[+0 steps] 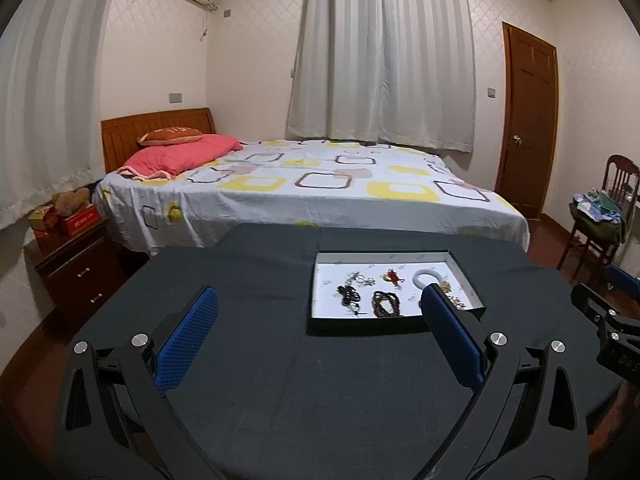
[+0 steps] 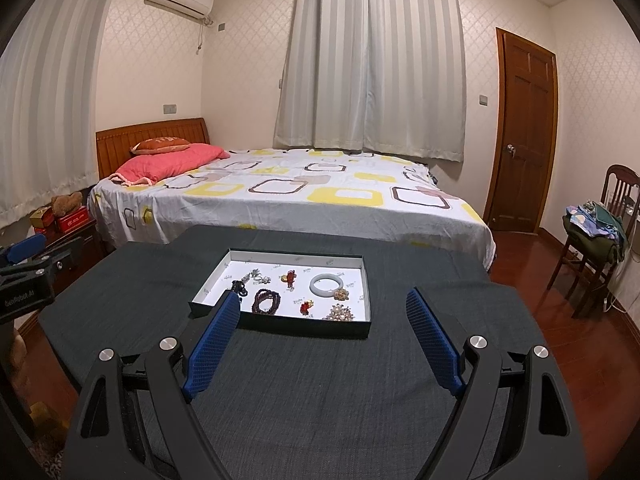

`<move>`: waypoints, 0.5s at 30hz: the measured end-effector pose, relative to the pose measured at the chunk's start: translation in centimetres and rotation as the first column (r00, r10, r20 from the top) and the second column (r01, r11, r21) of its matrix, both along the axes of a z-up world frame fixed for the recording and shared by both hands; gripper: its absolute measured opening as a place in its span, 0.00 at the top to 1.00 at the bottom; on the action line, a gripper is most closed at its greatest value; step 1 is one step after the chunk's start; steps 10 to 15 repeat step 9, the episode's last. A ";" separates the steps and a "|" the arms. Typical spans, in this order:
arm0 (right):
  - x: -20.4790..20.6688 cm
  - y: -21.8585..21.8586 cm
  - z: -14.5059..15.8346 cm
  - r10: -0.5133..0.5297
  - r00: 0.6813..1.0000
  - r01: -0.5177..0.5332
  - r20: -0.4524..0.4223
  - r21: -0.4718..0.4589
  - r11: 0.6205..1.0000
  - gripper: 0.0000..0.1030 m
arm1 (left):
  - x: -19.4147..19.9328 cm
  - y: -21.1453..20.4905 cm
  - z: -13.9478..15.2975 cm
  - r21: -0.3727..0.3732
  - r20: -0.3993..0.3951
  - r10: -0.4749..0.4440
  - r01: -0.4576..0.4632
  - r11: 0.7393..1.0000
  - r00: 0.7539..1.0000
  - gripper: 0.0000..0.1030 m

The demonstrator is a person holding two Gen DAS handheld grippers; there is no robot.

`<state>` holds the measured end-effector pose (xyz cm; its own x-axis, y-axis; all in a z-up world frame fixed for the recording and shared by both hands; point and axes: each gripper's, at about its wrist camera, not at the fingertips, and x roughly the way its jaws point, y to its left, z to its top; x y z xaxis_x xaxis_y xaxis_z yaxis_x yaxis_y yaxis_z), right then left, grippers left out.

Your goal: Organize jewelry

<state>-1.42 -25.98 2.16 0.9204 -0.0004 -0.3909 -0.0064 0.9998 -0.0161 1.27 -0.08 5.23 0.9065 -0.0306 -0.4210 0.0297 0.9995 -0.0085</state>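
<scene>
A shallow dark box (image 2: 280,326) with a white floor lies on a table under a dark grey cloth (image 2: 304,392). In it rest a white bangle (image 2: 327,284), a dark red bead bracelet (image 2: 266,301), a black bead piece (image 2: 239,288), silver trinkets (image 2: 259,278), small red charms (image 2: 289,278) and gold brooches (image 2: 339,313). My right gripper (image 2: 322,300) hovers open just short of the box's near wall, nothing between its blue pads. My left gripper (image 1: 320,300) stands open too, left of the box (image 1: 396,325), with the bangle (image 1: 429,279) and bracelet (image 1: 386,303) beyond it.
Behind the table stands a bed (image 2: 280,200) with a patterned sheet and pink pillows. A nightstand (image 1: 76,264) with red boxes sits at left. A wooden chair (image 2: 596,240) piled with clothes and a brown door (image 2: 520,132) are at right, over a red-brown floor.
</scene>
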 end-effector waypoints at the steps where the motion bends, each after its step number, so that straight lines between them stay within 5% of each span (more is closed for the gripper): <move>1: 0.0 0.0 0.1 0.000 1.000 0.001 -0.001 0.001 1.000 0.20 | 0.2 0.0 -0.1 0.002 -0.002 0.001 -0.001 1.000 1.000 0.04; 15: 2.1 -1.2 -2.2 -0.025 0.999 0.026 -0.046 0.017 1.000 0.20 | 3.9 2.0 -3.3 -0.005 -0.091 0.071 -0.072 0.997 0.993 0.04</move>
